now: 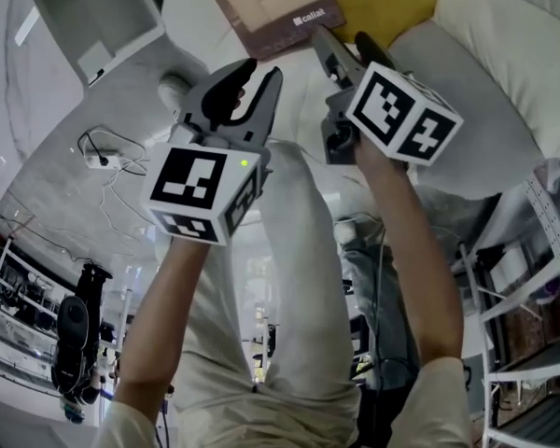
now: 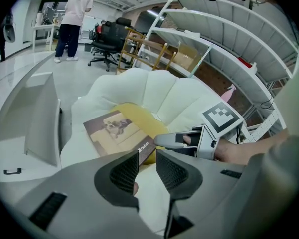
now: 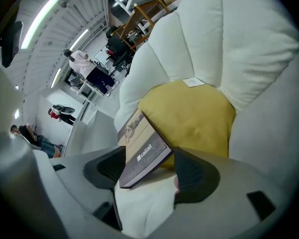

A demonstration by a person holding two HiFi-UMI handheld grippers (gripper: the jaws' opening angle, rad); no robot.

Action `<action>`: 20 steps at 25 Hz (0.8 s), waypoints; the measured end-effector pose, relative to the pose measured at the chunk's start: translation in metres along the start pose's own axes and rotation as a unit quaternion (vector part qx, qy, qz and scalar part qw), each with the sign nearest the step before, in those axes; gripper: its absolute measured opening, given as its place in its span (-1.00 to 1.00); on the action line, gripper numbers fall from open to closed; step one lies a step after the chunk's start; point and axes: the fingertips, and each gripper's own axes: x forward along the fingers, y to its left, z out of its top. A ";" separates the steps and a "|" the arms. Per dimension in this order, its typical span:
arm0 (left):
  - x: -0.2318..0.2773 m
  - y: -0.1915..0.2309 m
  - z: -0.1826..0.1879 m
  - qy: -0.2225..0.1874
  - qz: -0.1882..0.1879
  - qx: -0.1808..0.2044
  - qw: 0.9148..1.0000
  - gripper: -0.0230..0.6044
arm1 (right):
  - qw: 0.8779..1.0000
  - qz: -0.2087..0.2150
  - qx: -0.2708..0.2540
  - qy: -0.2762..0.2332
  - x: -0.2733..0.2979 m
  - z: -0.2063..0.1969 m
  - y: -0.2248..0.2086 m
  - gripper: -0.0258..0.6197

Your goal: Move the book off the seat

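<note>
A brown and tan book [image 1: 275, 3] [image 2: 120, 133] [image 3: 142, 151] lies on the white armchair's seat [image 3: 139, 208], its far edge resting on a yellow cushion [image 3: 194, 113]. My right gripper [image 1: 343, 40] [image 3: 148, 156] stands wide open with the book's near corner between its jaws; the pads do not touch it. My left gripper [image 1: 259, 71] [image 2: 147, 158] hangs just left of it, short of the book. It is open by a narrow gap with nothing between the fingers. The right gripper [image 2: 189, 139] also shows in the left gripper view, at the book's right corner.
The armchair's padded backrest [image 3: 229, 44] rises behind the cushion. A grey boxy stand [image 2: 37, 118] sits left of the chair. A power strip with cables [image 1: 98, 160] lies on the floor. White shelving [image 2: 229, 44] stands to the right. A person [image 2: 72, 19] stands far back.
</note>
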 end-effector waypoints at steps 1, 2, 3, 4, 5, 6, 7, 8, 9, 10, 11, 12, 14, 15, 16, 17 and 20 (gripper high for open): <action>0.001 0.001 -0.003 0.001 0.000 -0.001 1.000 -0.63 | 1.000 0.001 0.005 0.001 0.003 -0.001 -0.003 -0.04; 0.001 0.001 -0.004 0.000 -0.001 -0.002 1.000 -0.63 | 1.000 0.002 0.008 0.004 0.007 -0.002 -0.005 -0.03; 0.002 0.001 -0.006 -0.003 -0.002 -0.002 1.000 -0.63 | 1.000 0.003 0.011 0.007 0.011 -0.004 -0.007 -0.03; 0.004 0.001 -0.007 -0.006 -0.003 -0.001 1.000 -0.63 | 1.000 0.003 0.015 0.009 0.014 -0.005 -0.010 -0.03; 0.007 0.001 -0.009 -0.007 -0.005 -0.001 1.000 -0.63 | 1.000 0.003 0.022 0.011 0.018 -0.007 -0.013 -0.03; 0.010 0.001 -0.011 -0.007 -0.007 0.000 1.000 -0.63 | 0.999 0.004 0.032 0.012 0.021 -0.008 -0.017 -0.03; 0.013 0.001 -0.013 -0.006 -0.010 0.002 1.000 -0.62 | 0.999 0.006 0.042 0.012 0.025 -0.008 -0.019 -0.03; 0.017 0.001 -0.014 -0.005 -0.011 0.004 1.000 -0.61 | 0.998 0.011 0.053 0.013 0.028 -0.009 -0.021 -0.03; 0.019 0.001 -0.015 -0.004 -0.012 0.008 1.000 -0.59 | 0.998 0.016 0.061 0.013 0.030 -0.009 -0.021 -0.03; 0.021 -0.001 -0.015 -0.003 -0.013 0.012 1.000 -0.57 | 0.997 0.022 0.068 0.013 0.031 -0.009 -0.021 -0.03; 0.023 -0.003 -0.015 -0.003 -0.015 0.014 1.000 -0.56 | 0.997 0.028 0.074 0.011 0.031 -0.009 -0.021 -0.03; 0.024 -0.006 -0.014 -0.003 -0.017 0.014 1.000 -0.55 | 0.996 0.035 0.079 0.009 0.030 -0.008 -0.021 -0.03; 0.024 -0.012 -0.012 -0.003 -0.022 0.017 1.000 -0.54 | 0.995 0.046 0.093 0.006 0.028 -0.005 -0.022 -0.03; 0.023 -0.015 -0.011 -0.003 -0.025 0.021 0.999 -0.53 | 0.994 0.050 0.102 0.004 0.029 -0.003 -0.022 -0.03; 0.022 -0.017 -0.009 -0.003 -0.028 0.026 0.999 -0.53 | 0.992 0.053 0.111 0.003 0.030 -0.002 -0.023 -0.03; 0.021 -0.018 -0.009 -0.003 -0.030 0.031 0.999 -0.53 | 0.991 0.056 0.119 0.002 0.031 -0.002 -0.024 -0.03; 0.017 -0.016 -0.011 0.001 -0.032 0.039 0.999 -0.53 | 0.990 0.068 0.122 0.009 0.036 -0.004 -0.022 -0.04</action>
